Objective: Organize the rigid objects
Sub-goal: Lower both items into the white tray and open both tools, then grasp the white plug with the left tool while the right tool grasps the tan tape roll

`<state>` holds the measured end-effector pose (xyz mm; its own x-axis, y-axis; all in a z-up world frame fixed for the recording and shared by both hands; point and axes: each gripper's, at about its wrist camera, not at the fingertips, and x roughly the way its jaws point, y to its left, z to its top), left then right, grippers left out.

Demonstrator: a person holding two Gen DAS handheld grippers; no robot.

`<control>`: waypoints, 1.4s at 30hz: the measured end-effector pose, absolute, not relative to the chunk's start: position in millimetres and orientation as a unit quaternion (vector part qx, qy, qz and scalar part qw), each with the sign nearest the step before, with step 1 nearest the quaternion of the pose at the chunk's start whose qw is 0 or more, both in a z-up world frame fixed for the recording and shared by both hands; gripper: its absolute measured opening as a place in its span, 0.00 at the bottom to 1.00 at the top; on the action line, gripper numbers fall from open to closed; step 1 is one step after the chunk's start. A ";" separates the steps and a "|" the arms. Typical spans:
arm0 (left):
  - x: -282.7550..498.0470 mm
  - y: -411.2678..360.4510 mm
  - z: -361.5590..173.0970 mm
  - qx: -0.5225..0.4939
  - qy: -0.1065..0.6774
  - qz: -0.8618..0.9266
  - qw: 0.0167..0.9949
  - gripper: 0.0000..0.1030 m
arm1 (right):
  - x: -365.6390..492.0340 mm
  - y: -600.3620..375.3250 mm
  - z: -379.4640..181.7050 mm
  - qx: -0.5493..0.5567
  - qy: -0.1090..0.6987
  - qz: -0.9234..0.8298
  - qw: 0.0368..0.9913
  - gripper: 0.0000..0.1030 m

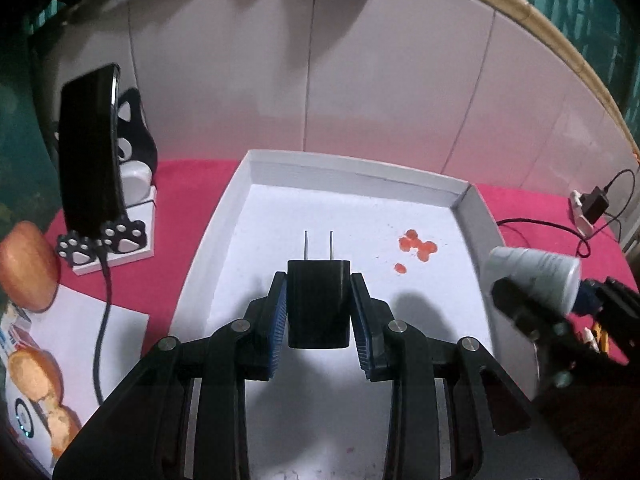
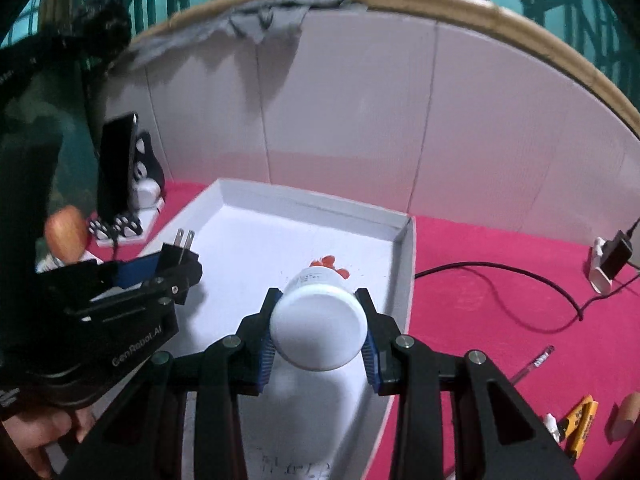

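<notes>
over the tray: left gripper (image 1: 319, 312) clamps black charger (image 1: 319, 304); right gripper (image 2: 319, 328) clamps white bottle (image 2: 319, 326) near right wall.
risk: smooth bottle slips out, hits tray (image 1: 476, 208) wall.

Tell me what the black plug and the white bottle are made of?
The plug, held in the left gripper, looks like smooth, slightly shiny black plastic, with two thin silvery prongs, probably metal. The bottle, held in the right gripper, looks like matte white plastic: smooth cap, no glassy shine. Probably, not certainly.
</notes>
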<state>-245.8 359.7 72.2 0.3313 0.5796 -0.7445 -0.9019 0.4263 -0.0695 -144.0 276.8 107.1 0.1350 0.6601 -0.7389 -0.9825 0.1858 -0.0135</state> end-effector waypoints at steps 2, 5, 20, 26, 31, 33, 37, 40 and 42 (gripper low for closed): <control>-243.5 366.8 66.8 -0.249 0.339 0.478 0.771 0.29 | -144.2 286.3 99.3 -0.272 0.318 0.575 0.704 0.35; -242.4 374.4 62.3 -0.255 0.346 0.480 0.765 0.29 | -142.1 296.4 92.2 -0.274 0.333 0.567 0.702 0.35; -261.6 381.0 66.5 -0.272 0.304 0.518 0.752 0.94 | -120.9 294.6 85.6 -0.233 0.351 0.554 0.718 0.87; -286.1 370.4 82.9 -0.293 0.247 0.535 0.753 1.00 | -114.3 283.0 95.4 -0.218 0.346 0.549 0.729 1.00; -291.5 346.1 99.2 -0.291 0.213 0.530 0.767 1.00 | -114.9 266.9 110.5 -0.205 0.338 0.554 0.733 1.00; -291.9 327.3 108.4 -0.279 0.199 0.521 0.782 1.00 | -113.9 252.3 118.9 -0.200 0.332 0.563 0.730 1.00; -288.4 286.7 122.6 -0.248 0.174 0.491 0.817 1.00 | -97.1 212.8 132.4 -0.183 0.324 0.566 0.735 1.00; -278.1 259.7 126.4 -0.230 0.162 0.459 0.843 1.00 | -71.5 173.3 137.9 -0.162 0.323 0.552 0.751 1.00; -264.6 245.3 128.8 -0.215 0.165 0.439 0.857 1.00 | -51.5 146.5 140.2 -0.150 0.324 0.538 0.764 1.00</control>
